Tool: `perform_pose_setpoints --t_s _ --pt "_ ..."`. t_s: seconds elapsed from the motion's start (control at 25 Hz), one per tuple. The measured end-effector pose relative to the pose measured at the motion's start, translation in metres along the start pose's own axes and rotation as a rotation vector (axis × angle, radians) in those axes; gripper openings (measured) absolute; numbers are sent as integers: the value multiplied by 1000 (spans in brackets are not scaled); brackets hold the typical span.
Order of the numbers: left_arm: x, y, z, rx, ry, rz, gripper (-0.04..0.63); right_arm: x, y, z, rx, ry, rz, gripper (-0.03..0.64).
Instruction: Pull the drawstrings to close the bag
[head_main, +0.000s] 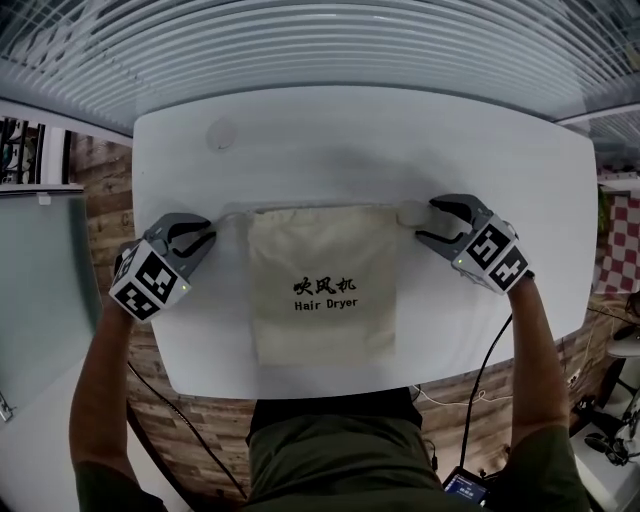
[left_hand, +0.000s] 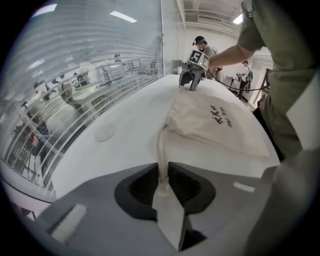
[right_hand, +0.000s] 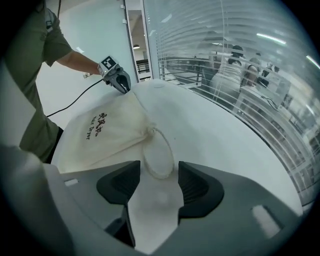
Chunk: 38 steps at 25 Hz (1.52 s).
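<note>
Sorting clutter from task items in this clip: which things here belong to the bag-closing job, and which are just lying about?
Job: bag; left drawstring, pinched in the left tool; right drawstring loop, lying loose between the jaws of the open right tool.
Lying about: faint round disc on the table.

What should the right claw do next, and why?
Probably close the right claw on the drawstring loop lying between its open jaws. The left claw already pinches the left drawstring, and the bag is not yet cinched.
</note>
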<state>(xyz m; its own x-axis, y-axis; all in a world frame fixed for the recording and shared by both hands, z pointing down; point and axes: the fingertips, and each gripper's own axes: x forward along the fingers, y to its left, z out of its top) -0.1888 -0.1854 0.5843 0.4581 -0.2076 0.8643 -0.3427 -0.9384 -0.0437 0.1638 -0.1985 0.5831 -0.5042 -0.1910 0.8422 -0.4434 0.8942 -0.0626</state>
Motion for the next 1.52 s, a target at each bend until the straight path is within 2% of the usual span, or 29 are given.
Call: perform_pose_setpoints --t_s 0.12,0.28,0.48,0.6,0.84,1.24,1.36,1.52 --pt "-1 2 0 -19 11 -18 69 -2 -6 1 -17 9 10 183" --pt "-1 0 2 -1 41 -13 60 -2 -3 2 -56 27 19 166" --pt "3 -2 1 16 66 -11 40 2 9 1 -82 42 56 36" --pt "4 -4 -1 48 88 -1 29 3 10 -1 -101 54 45 25" --pt "-1 -3 -2 232 189 69 18 -19 5 1 -267 106 -114 20" --pt "-74 10 27 533 233 334 17 -91 6 31 -589 177 -416 20" --pt "-104 2 38 567 238 411 17 -113 14 37 -632 200 -485 18" --pt "-137 -5 48 522 228 512 15 -135 25 42 -663 204 -555 17"
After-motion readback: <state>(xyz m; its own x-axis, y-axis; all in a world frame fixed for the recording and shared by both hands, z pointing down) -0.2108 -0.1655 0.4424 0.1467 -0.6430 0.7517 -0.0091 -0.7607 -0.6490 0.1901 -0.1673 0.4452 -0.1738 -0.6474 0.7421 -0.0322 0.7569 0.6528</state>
